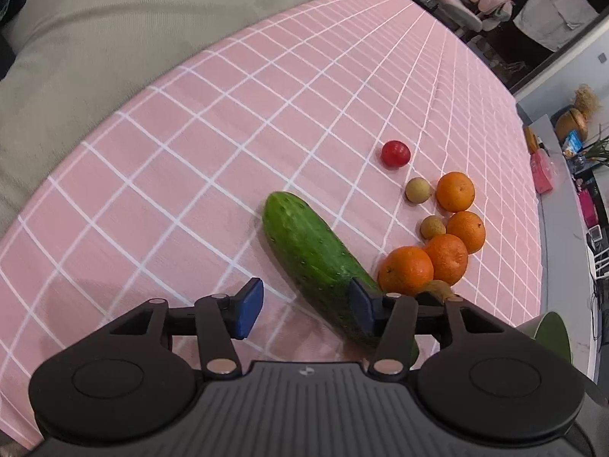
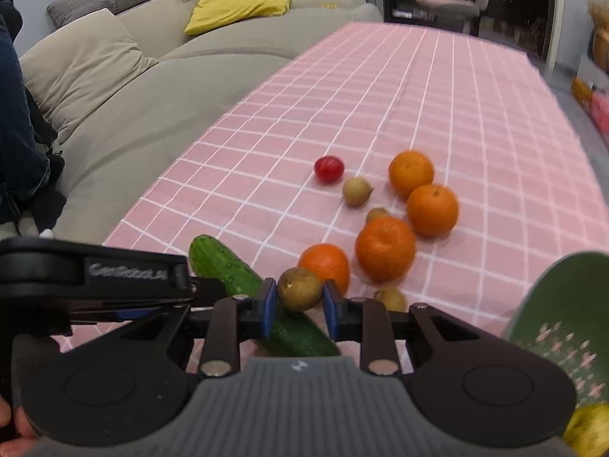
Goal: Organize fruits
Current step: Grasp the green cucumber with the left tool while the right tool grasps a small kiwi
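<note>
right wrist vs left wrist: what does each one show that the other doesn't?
Right wrist only: the right gripper shut on a small brown fruit, the left gripper's black body at left, the green bowl's patterned inside, a yellow cushion on the sofa.

Left wrist only: the left gripper open, one pad against the cucumber, the other clear of it.

Both: pink checked tablecloth, cucumber, red tomato, four oranges, small brown fruits.
</note>
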`<state>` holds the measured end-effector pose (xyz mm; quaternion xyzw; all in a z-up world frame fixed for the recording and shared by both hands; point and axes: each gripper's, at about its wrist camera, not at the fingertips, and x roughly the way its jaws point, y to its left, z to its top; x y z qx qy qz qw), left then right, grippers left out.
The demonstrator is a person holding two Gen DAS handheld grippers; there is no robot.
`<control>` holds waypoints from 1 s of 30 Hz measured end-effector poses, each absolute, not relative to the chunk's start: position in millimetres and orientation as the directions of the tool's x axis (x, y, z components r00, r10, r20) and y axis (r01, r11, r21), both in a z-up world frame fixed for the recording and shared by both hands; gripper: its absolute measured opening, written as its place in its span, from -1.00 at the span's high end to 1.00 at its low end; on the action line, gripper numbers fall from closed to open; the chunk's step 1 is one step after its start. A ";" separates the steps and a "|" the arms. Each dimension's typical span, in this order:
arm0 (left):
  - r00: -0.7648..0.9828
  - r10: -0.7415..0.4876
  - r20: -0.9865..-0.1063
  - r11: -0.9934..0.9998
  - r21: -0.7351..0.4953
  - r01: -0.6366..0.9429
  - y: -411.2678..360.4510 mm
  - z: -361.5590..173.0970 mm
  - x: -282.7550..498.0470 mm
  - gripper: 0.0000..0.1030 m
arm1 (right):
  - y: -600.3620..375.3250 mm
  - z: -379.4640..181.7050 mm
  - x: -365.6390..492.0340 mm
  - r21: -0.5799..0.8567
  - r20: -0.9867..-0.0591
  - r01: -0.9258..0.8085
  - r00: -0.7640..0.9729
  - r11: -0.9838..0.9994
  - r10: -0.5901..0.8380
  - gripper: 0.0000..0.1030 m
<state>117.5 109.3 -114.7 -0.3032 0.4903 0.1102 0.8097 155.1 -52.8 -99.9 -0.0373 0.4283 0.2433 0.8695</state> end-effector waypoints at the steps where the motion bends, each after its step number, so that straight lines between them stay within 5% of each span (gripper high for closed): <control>1: 0.500 -0.111 -0.859 0.786 -0.384 -0.484 107.7 -114.2 118.9 -0.24 | -54.0 -97.6 154.1 0.127 -0.761 -0.458 0.524 0.880 0.382 0.57; 14: 0.469 -0.082 -0.880 0.748 -0.365 -0.554 94.1 -118.2 141.8 -0.37 | -75.5 -86.0 152.1 0.051 -0.754 -0.417 0.580 0.908 0.309 0.56; 16: 0.487 -0.102 -0.867 0.745 -0.391 -0.540 94.6 -118.5 141.3 -0.05 | -76.4 -84.6 150.5 0.048 -0.753 -0.420 0.581 0.906 0.309 0.56; 23: 0.504 -0.193 -0.842 0.728 -0.467 -0.502 108.5 -117.6 137.9 0.23 | -79.3 -84.3 145.5 0.058 -0.753 -0.421 0.576 0.905 0.317 0.56; 27: 0.471 -0.214 -0.856 0.764 -0.447 -0.465 120.5 -106.1 140.9 1.00 | -82.9 -84.5 144.5 0.081 -0.754 -0.424 0.566 0.902 0.334 0.56; 30: 0.461 -0.228 -0.858 0.760 -0.452 -0.466 128.8 -103.3 141.0 0.99 | -80.7 -88.3 143.2 0.113 -0.763 -0.442 0.536 0.890 0.363 0.56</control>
